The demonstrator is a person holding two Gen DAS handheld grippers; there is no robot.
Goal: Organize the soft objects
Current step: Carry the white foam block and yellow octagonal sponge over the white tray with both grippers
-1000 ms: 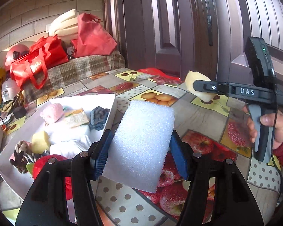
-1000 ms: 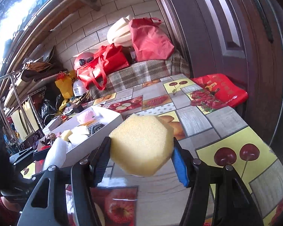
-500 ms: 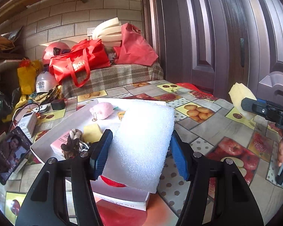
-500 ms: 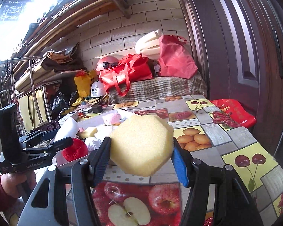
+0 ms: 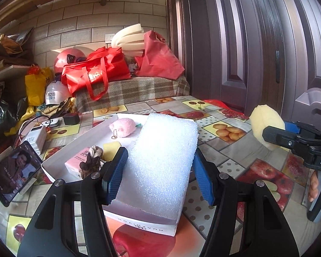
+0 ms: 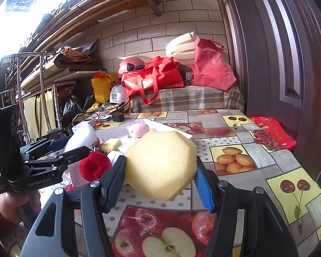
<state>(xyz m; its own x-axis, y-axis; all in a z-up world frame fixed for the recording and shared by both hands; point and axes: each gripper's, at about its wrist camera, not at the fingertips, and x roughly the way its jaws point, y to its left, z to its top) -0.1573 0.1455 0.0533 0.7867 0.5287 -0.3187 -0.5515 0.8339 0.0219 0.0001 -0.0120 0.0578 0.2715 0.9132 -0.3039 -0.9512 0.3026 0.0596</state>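
My left gripper (image 5: 158, 171) is shut on a white foam block (image 5: 164, 162), held above the near end of a white box (image 5: 60, 160). The box holds a pink plush (image 5: 123, 127), a small yellow sponge (image 5: 111, 147), a pink packet (image 5: 77, 162) and a knotted rope toy (image 5: 92, 160). My right gripper (image 6: 160, 177) is shut on a yellow hexagonal sponge (image 6: 160, 165), over the fruit-print tablecloth just right of the box. That sponge (image 5: 265, 128) also shows at the right of the left wrist view. A red round plush (image 6: 94, 166) lies in the box near the left gripper (image 6: 75, 150).
A phone (image 5: 12, 171) leans at the table's left edge beside a white power bank (image 5: 35, 138) and cables. Red bags (image 5: 96, 72), helmets and foam sheets pile on a plaid-covered bench (image 5: 134, 92) behind. A dark door (image 5: 256, 42) stands to the right.
Both grippers swung left toward the box while keeping their grips. The white foam block now hangs over the box's near end, and the yellow sponge came closer to the box.
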